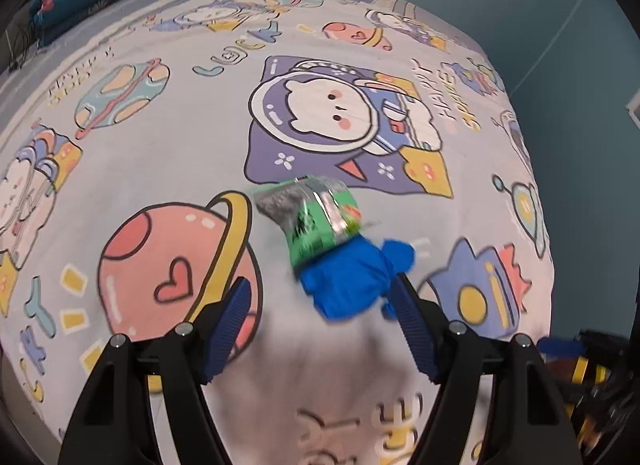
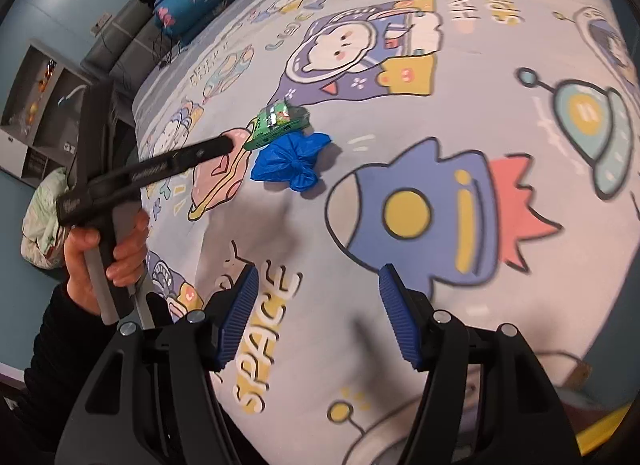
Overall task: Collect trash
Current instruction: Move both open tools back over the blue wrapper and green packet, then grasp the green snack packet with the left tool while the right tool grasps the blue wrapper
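A bed with a cartoon space-print sheet (image 1: 168, 153) fills the left wrist view; on it a green snack wrapper (image 1: 316, 217) touches a crumpled blue bag (image 1: 352, 281), just ahead of the left gripper (image 1: 320, 305), whose jaws stand apart and empty. In the right wrist view the right gripper (image 2: 316, 289) is likewise released, the wrapper (image 2: 280, 123) and bag (image 2: 288, 163) farther ahead; a hand (image 2: 100, 253) holds the left gripper's handle.

- Green snack wrapper (image 1: 316, 217): crumpled, foil lining exposed, lying flat on the bed.
- Blue plastic bag (image 1: 352, 281): scrunched and knotted, resting on the bed, touching the wrapper's near edge.
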A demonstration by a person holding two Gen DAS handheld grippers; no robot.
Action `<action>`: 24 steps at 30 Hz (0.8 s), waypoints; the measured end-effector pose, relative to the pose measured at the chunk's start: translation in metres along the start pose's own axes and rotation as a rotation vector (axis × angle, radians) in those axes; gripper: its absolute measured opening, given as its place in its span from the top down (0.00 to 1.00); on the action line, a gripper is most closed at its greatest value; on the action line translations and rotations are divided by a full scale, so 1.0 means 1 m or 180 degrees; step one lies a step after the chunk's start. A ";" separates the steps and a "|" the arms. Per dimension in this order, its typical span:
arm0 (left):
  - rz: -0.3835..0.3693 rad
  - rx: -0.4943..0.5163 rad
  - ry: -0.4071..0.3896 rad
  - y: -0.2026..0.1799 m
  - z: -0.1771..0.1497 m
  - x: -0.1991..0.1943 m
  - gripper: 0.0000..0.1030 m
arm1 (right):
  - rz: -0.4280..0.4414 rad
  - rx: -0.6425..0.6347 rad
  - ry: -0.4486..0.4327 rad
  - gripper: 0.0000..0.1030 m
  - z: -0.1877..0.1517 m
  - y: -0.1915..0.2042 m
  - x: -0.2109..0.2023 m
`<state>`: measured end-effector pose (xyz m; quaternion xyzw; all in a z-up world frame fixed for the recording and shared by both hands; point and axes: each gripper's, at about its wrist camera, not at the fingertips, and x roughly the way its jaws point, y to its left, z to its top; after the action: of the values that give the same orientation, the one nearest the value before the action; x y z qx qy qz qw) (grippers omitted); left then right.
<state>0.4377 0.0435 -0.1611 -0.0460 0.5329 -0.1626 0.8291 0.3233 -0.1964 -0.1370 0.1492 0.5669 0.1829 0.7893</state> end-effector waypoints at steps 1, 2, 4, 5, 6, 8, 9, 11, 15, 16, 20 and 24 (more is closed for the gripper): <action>0.0020 -0.0006 0.0009 0.000 0.002 0.005 0.33 | -0.0002 -0.0021 0.0013 0.42 0.004 0.002 0.005; 0.0041 -0.0010 0.0025 0.001 0.005 0.010 0.33 | -0.0017 -0.0040 0.0040 0.42 0.008 0.004 0.011; 0.0049 -0.0025 0.0068 0.002 0.010 0.021 0.33 | -0.0003 -0.0060 0.0096 0.42 0.013 0.006 0.021; 0.0040 -0.0028 0.0086 0.002 0.012 0.026 0.33 | -0.0006 -0.0075 0.0116 0.42 0.015 0.008 0.025; 0.0032 -0.0021 0.0104 0.001 0.014 0.031 0.33 | -0.0020 -0.0093 0.0127 0.42 0.017 0.009 0.028; 0.0076 -0.0001 0.0127 0.000 0.018 0.042 0.34 | -0.0050 -0.0134 0.0115 0.42 0.023 0.011 0.036; 0.0084 -0.0011 0.0139 0.000 0.018 0.046 0.34 | -0.0055 -0.0145 0.0110 0.42 0.026 0.012 0.039; 0.0056 -0.0080 0.0173 0.004 0.020 0.053 0.34 | -0.0059 -0.0165 0.0090 0.42 0.033 0.015 0.047; -0.0024 -0.0213 0.0219 0.016 0.022 0.062 0.38 | -0.0141 -0.0274 -0.0012 0.42 0.050 0.024 0.061; -0.0060 -0.0250 0.0242 0.020 0.022 0.064 0.41 | -0.0184 -0.0324 -0.0032 0.42 0.054 0.026 0.065; -0.0174 -0.0392 0.0311 0.035 0.023 0.072 0.52 | -0.0398 -0.0584 -0.0093 0.42 0.066 0.041 0.089; -0.0329 -0.0536 0.0310 0.051 0.027 0.077 0.56 | -0.0538 -0.0735 -0.0122 0.42 0.074 0.051 0.112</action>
<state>0.5022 0.0643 -0.2296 -0.1349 0.5813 -0.1618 0.7860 0.4200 -0.1017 -0.1851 0.0126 0.5374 0.1770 0.8245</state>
